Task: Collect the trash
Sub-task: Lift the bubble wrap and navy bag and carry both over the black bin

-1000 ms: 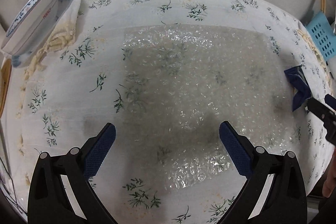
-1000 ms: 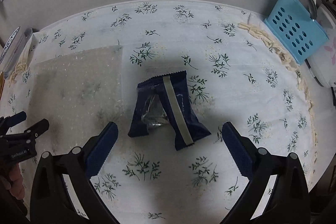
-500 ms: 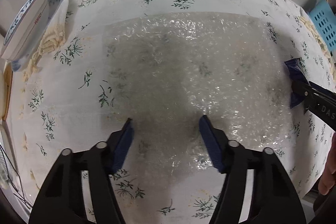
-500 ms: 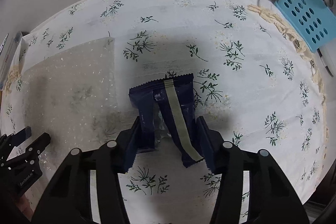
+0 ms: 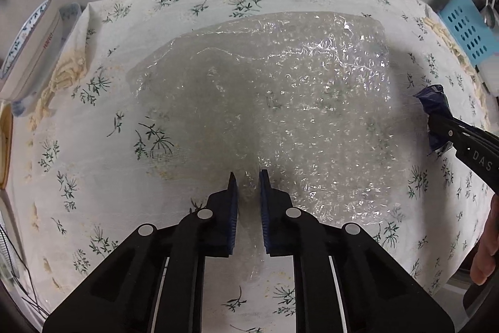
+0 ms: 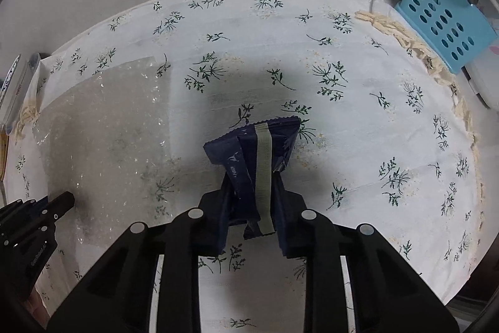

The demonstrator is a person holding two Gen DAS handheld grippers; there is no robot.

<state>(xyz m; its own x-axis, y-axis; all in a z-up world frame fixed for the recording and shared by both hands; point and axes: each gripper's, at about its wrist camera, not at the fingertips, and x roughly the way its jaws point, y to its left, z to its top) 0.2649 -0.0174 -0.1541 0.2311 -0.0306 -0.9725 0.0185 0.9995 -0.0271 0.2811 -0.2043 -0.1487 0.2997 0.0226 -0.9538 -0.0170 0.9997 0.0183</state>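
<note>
A clear sheet of bubble wrap lies on the floral tablecloth. My left gripper is shut on its near edge, and the sheet bulges up off the cloth. The sheet also shows in the right wrist view. A dark blue snack wrapper with a grey strip is pinched and crumpled between the fingers of my right gripper, which is shut on it. In the left wrist view the wrapper and right gripper show at the right edge. The left gripper shows at the lower left of the right wrist view.
A blue perforated basket stands at the back right beside a white object. A white box with a patterned plate sits at the left table edge. Cream fringe lines the cloth's edges. A grey wall rises behind.
Both grippers closed from wide open. The left one pinched the bubble wrap's near edge and the sheet bunched up. The right one closed on the blue wrapper and crumpled it.
</note>
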